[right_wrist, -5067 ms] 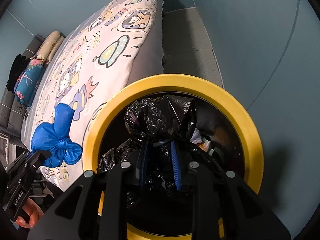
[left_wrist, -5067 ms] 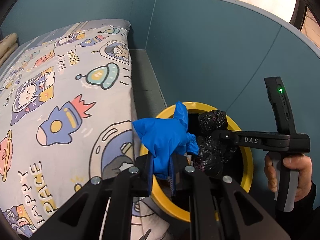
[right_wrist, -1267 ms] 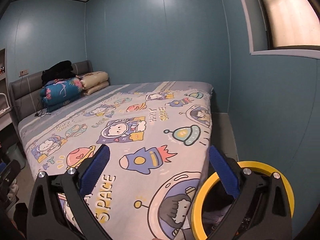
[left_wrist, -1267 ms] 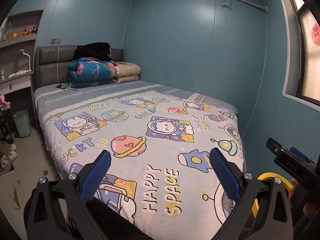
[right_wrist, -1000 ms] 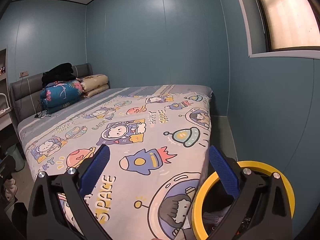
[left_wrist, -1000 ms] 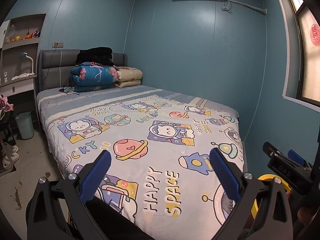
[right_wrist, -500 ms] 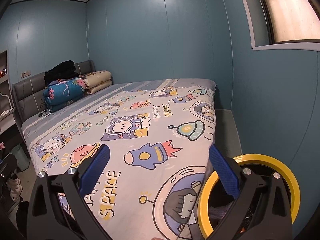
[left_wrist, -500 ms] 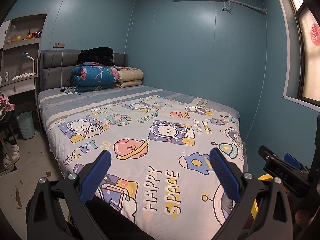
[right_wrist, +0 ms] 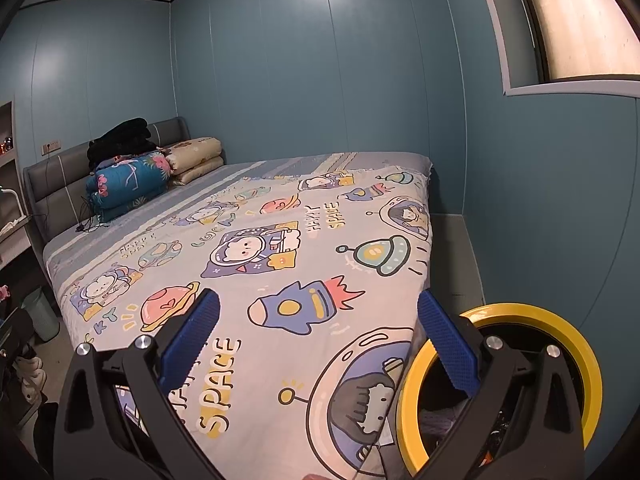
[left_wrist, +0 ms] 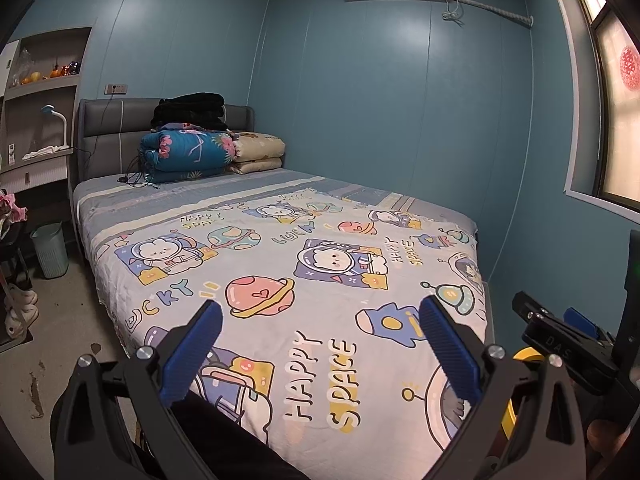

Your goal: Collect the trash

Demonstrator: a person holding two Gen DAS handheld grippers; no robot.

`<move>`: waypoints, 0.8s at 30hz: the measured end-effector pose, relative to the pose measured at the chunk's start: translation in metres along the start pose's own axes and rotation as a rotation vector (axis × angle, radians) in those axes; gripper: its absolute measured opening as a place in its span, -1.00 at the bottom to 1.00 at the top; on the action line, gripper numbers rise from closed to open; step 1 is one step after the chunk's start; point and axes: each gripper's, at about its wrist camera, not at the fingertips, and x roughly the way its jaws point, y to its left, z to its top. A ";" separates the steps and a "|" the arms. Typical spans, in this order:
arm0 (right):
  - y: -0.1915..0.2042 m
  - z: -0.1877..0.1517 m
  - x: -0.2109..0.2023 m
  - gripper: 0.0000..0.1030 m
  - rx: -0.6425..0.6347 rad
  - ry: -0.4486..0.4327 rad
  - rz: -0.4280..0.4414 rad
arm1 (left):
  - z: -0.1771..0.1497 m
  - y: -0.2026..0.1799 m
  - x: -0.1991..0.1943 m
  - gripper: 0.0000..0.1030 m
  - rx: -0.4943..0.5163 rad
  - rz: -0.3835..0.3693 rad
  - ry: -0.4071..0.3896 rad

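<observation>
My left gripper (left_wrist: pixel 320 344) is open and empty, held level over the foot of the bed (left_wrist: pixel 280 240). My right gripper (right_wrist: pixel 318 340) is open and empty as well, above the bed's right corner. A yellow-rimmed trash bin (right_wrist: pixel 520 312) stands on the floor between bed and wall, low right in the right wrist view; dark contents show inside. A sliver of the bin's yellow rim (left_wrist: pixel 524 354) shows in the left wrist view behind the other gripper's black body (left_wrist: pixel 568 352). No loose trash is visible on the bed.
A cartoon space sheet covers the bed. Folded quilts (left_wrist: pixel 188 156) and dark clothes (left_wrist: pixel 188 110) are piled at the headboard. A pale green basket (left_wrist: pixel 50 250) and shoes (left_wrist: pixel 20 312) sit on the floor at left. Blue walls close in on the right, with a window (right_wrist: pixel 580 20) above.
Five seconds ago the left gripper held a blue glove and the right a black bag over the bin; both are now open, empty and raised. In the last second the views barely shifted.
</observation>
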 end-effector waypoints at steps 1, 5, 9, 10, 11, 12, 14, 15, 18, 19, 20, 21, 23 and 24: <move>0.000 0.000 0.000 0.84 0.001 0.002 0.000 | 0.000 0.000 0.000 0.84 0.000 0.000 -0.001; -0.001 -0.001 0.001 0.84 0.006 0.006 -0.002 | 0.000 0.001 0.000 0.85 0.000 -0.002 0.002; -0.003 -0.001 0.001 0.84 0.016 0.011 -0.004 | 0.001 0.001 0.001 0.84 0.000 -0.004 0.004; -0.004 -0.001 0.001 0.84 0.018 0.012 -0.004 | 0.001 0.001 0.001 0.85 0.001 -0.004 0.004; -0.004 -0.001 0.002 0.84 0.019 0.014 -0.005 | 0.001 0.001 0.001 0.85 0.002 -0.003 0.005; -0.004 -0.001 0.002 0.84 0.020 0.016 -0.004 | 0.001 0.001 0.001 0.84 0.002 -0.004 0.006; -0.004 -0.002 0.003 0.84 0.020 0.018 -0.004 | 0.000 0.000 0.001 0.85 0.003 -0.005 0.009; -0.003 -0.003 0.003 0.84 0.019 0.019 -0.004 | 0.000 0.000 0.002 0.84 0.003 -0.006 0.010; -0.003 -0.003 0.003 0.84 0.018 0.020 -0.003 | 0.000 0.000 0.002 0.85 0.004 -0.008 0.009; -0.003 -0.003 0.003 0.84 0.018 0.021 -0.003 | 0.000 0.000 0.002 0.85 0.004 -0.007 0.010; -0.003 -0.002 0.003 0.84 0.019 0.021 -0.003 | 0.000 0.000 0.002 0.85 0.004 -0.007 0.010; -0.003 -0.003 0.003 0.84 0.018 0.021 -0.004 | 0.000 0.000 0.002 0.85 0.004 -0.006 0.010; -0.003 -0.003 0.003 0.84 0.019 0.022 -0.005 | 0.000 0.000 0.002 0.85 0.003 -0.008 0.010; -0.003 -0.003 0.003 0.84 0.019 0.023 -0.005 | 0.000 0.000 0.002 0.85 0.002 -0.009 0.010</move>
